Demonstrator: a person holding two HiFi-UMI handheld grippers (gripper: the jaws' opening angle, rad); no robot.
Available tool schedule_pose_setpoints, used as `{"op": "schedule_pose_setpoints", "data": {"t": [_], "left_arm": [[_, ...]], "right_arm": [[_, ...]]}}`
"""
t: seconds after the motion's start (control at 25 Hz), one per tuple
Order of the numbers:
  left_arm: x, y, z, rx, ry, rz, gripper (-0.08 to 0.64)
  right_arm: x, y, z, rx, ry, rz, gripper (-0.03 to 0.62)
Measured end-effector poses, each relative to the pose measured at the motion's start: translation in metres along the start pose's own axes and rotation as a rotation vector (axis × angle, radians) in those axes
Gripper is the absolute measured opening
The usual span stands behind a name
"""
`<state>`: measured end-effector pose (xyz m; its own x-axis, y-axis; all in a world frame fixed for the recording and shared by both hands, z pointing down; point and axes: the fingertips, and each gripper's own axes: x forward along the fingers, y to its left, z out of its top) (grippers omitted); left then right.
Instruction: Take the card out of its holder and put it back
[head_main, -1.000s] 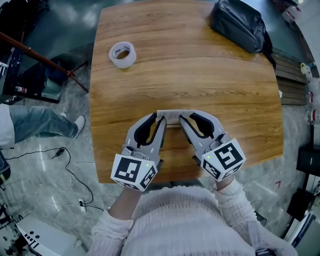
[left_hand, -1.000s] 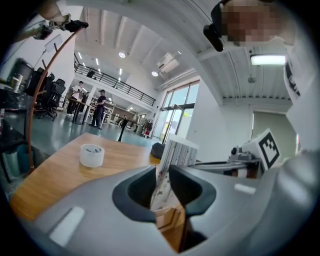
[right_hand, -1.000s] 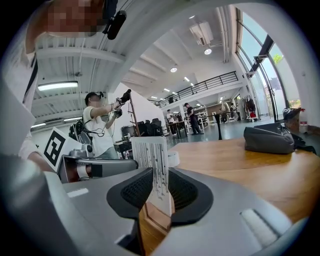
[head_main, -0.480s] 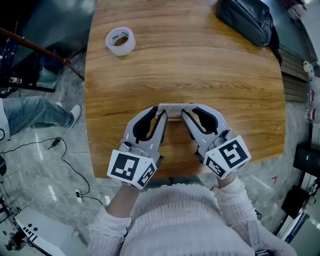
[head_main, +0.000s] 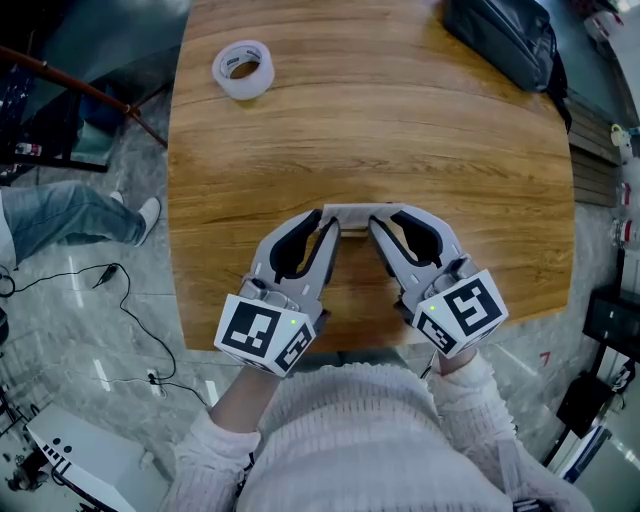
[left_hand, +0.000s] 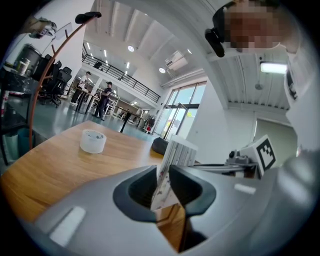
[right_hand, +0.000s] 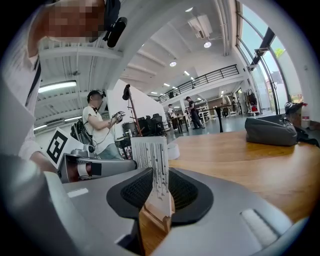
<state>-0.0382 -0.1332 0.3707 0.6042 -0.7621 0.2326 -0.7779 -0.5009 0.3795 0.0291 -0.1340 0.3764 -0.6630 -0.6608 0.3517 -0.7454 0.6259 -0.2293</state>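
Between the jaw tips, over the table's (head_main: 400, 120) near edge, we hold the card holder (head_main: 355, 212), with the left gripper (head_main: 324, 222) clamped on one end and the right gripper (head_main: 378, 222) on the other. We judge the card not yet withdrawn, so removal and reinsertion remain.

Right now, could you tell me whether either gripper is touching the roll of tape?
No, the tape roll lies alone near the table's far left corner, untouched.

Two tongs (head_main: 324, 220) (head_main: 378, 220), one card holder (head_main: 351, 212), one tape roll (head_main: 243, 69), one bag (head_main: 505, 38).
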Motion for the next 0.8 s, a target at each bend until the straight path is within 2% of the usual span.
{"op": "schedule_pose_setpoints", "data": {"t": [0.8], "left_arm": [[-0.0026, 0.0008, -0.0039, 0.014, 0.015, -0.001, 0.078]], "right_arm": [[0.0007, 0.0014, -0.0018, 0.011, 0.001, 0.018, 0.091]]}}
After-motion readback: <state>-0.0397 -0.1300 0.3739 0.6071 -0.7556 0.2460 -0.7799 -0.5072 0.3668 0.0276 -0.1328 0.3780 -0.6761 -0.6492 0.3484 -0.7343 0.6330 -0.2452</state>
